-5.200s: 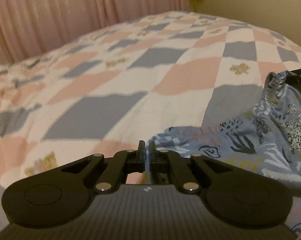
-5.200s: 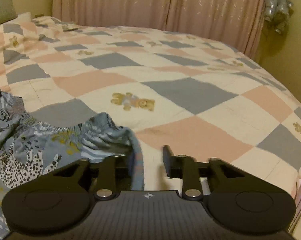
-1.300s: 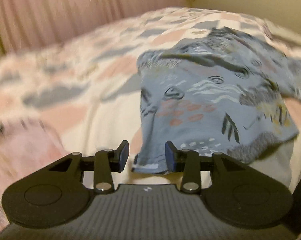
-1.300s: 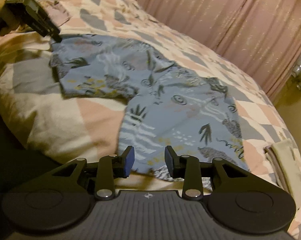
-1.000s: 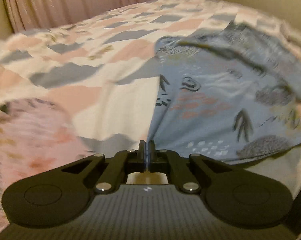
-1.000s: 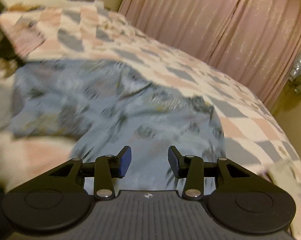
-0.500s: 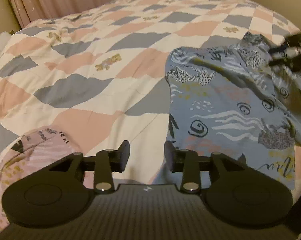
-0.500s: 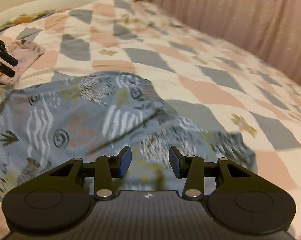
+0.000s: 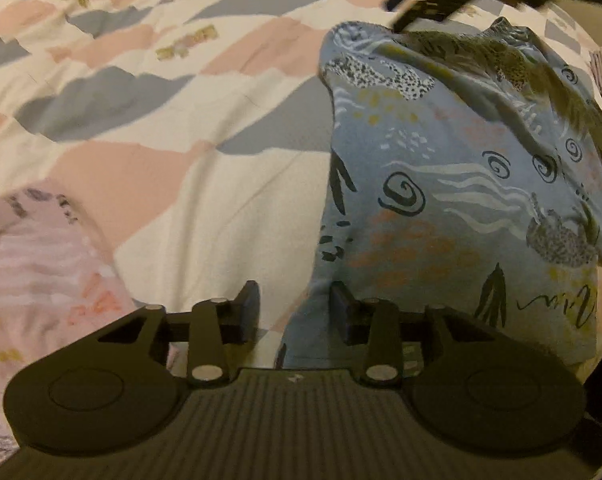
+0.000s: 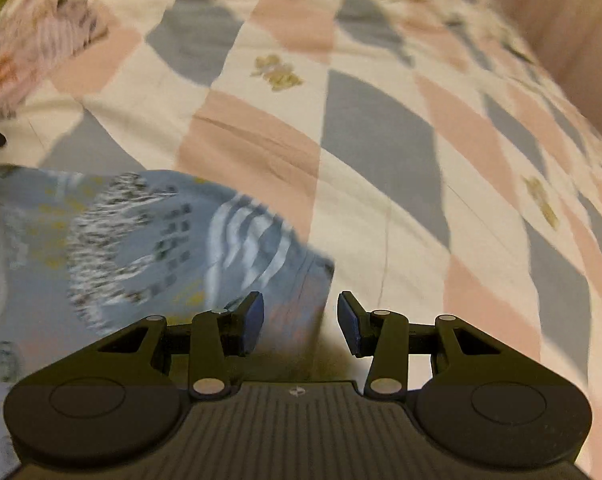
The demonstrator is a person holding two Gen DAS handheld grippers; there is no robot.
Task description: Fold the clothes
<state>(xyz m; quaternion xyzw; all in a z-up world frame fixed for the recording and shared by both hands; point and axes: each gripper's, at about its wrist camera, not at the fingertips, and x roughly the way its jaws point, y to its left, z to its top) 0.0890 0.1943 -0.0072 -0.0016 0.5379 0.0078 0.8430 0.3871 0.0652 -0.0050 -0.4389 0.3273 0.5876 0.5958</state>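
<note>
Blue patterned garment flat on bed, long axis running away from left gripper. Right gripper over far corner. Both fingers apart, empty.

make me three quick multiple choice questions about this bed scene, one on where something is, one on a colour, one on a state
1. Where does the pink garment lie relative to the blue patterned garment in the left wrist view?
A. on top of it
B. to its left, apart from it
C. under it

2. What colours are the quilt patches?
A. red, black and yellow
B. green and white
C. pink, grey and cream

3. How does the right gripper stand?
A. open, at the blue garment's corner
B. shut on a sock
C. shut on the quilt

Answers: 1 B, bare quilt shows between them. 2 C, the checks are those three shades. 3 A, its jaws are spread with nothing clamped; the left gripper is open too.
</note>
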